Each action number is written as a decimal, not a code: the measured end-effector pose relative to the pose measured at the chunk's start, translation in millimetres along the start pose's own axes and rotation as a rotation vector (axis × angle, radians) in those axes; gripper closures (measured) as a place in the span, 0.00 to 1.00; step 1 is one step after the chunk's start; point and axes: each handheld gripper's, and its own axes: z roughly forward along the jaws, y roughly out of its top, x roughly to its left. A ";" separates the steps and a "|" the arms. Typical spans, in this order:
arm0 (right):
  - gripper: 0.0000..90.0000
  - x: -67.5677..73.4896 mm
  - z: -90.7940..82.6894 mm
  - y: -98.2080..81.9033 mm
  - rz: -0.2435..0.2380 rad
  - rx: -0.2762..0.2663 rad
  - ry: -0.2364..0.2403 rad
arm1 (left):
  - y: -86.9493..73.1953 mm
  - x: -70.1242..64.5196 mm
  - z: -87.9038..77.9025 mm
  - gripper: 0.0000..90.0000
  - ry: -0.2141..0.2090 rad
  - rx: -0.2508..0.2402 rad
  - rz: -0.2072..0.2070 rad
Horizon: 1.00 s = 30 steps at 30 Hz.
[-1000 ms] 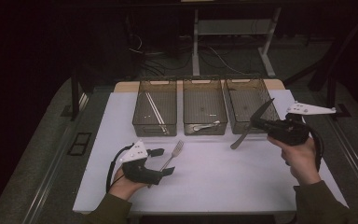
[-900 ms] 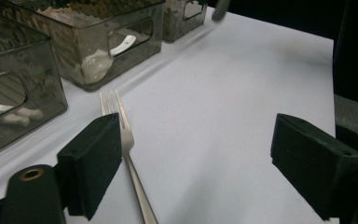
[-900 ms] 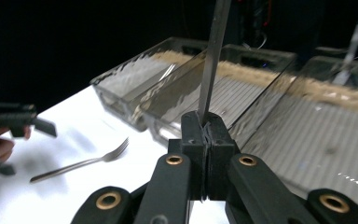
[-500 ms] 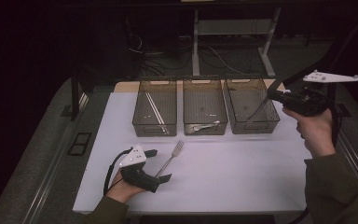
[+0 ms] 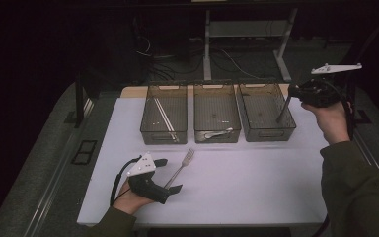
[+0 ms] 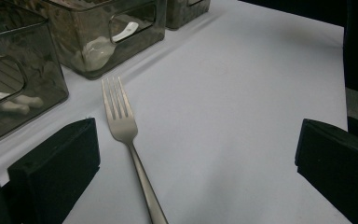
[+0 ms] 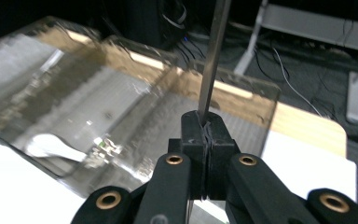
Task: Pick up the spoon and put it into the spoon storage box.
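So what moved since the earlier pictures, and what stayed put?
The right gripper, shut on a slim metal knife, swung from in front of the three clear plastic bins to up over the right-hand bin. The left gripper has just been opening its jaws, letting go of the silver fork, which lies between them on the white table. The bins stayed put.

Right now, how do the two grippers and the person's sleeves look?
Both grippers have black bodies. The left gripper has blocky black jaws, a pale grey three-cornered plate on top and a black cable looping off it. The right gripper has black linkage arms with brass-coloured pins; it also carries a grey plate. The sleeves are dark olive green.
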 end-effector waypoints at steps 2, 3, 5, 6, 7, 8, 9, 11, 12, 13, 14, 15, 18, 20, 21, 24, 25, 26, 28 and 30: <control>0.99 -4.1 5.4 -2.1 0.005 0.026 -0.002 | 0.1 -0.5 0.4 0.00 -0.001 0.002 0.001; 0.99 -5.3 7.9 -2.9 0.005 0.044 -0.004 | 0.3 -0.5 0.4 0.00 -0.002 0.004 0.003; 0.99 -7.1 11.7 -4.6 -0.003 0.073 -0.014 | 0.3 -0.7 0.4 0.00 -0.003 0.002 0.002; 0.99 -8.0 13.2 -5.3 -0.006 0.085 -0.015 | 0.3 -0.6 0.4 0.00 -0.003 0.002 0.002; 0.99 -8.9 14.6 -6.0 -0.009 0.096 -0.017 | 0.3 -0.4 0.3 0.00 -0.003 0.003 0.001; 0.99 -9.6 15.8 -6.8 -0.014 0.106 -0.017 | 0.1 -0.3 0.4 0.00 -0.003 0.003 -0.001; 0.99 -10.0 16.9 -7.4 -0.017 0.120 -0.018 | 0.1 -0.2 0.4 0.00 -0.004 0.003 -0.002; 0.99 -11.0 19.3 -8.7 -0.032 0.142 -0.023 | 0.2 -0.4 0.2 0.00 -0.004 0.003 0.000; 0.99 -11.2 20.0 -9.4 -0.037 0.152 -0.025 | 0.3 -0.6 0.1 0.00 -0.005 0.003 0.000; 0.99 -11.5 20.8 -10.0 -0.037 0.163 -0.028 | 0.4 -0.7 0.1 0.00 -0.005 0.004 0.000; 0.99 -12.4 21.9 -10.7 -0.042 0.170 -0.029 | 0.4 -0.8 0.2 0.00 -0.006 0.004 0.000; 0.99 -13.0 22.7 -11.2 -0.044 0.178 -0.029 | 0.4 -0.8 0.4 0.00 -0.007 0.004 -0.001; 0.99 -14.3 26.1 -12.1 -0.054 0.211 -0.022 | 0.3 -0.7 1.1 0.00 -0.012 0.008 -0.001; 0.99 -15.0 29.8 -12.9 -0.062 0.227 -0.018 | 0.3 -0.6 1.3 0.00 -0.015 0.009 -0.001; 0.99 -15.2 32.2 -13.4 -0.059 0.231 -0.015 | 0.3 -0.6 1.3 0.00 -0.015 0.009 -0.001; 0.99 -14.3 40.1 -15.3 -0.062 0.232 -0.020 | 0.3 -0.3 1.2 0.00 -0.017 0.006 -0.002; 0.99 -13.6 42.2 -15.1 -0.068 0.228 -0.017 | 0.3 -0.1 1.3 0.00 -0.019 0.007 -0.003; 0.99 -12.9 44.6 -14.4 -0.073 0.227 -0.016 | 0.4 0.0 1.5 0.00 -0.019 0.007 -0.002; 0.99 -11.6 50.1 -13.9 -0.073 0.217 -0.021 | 0.5 0.1 1.8 0.00 -0.021 0.007 -0.003; 0.99 -11.1 56.4 -14.0 -0.077 0.205 -0.022 | 0.6 -0.3 2.0 0.00 -0.023 0.006 -0.006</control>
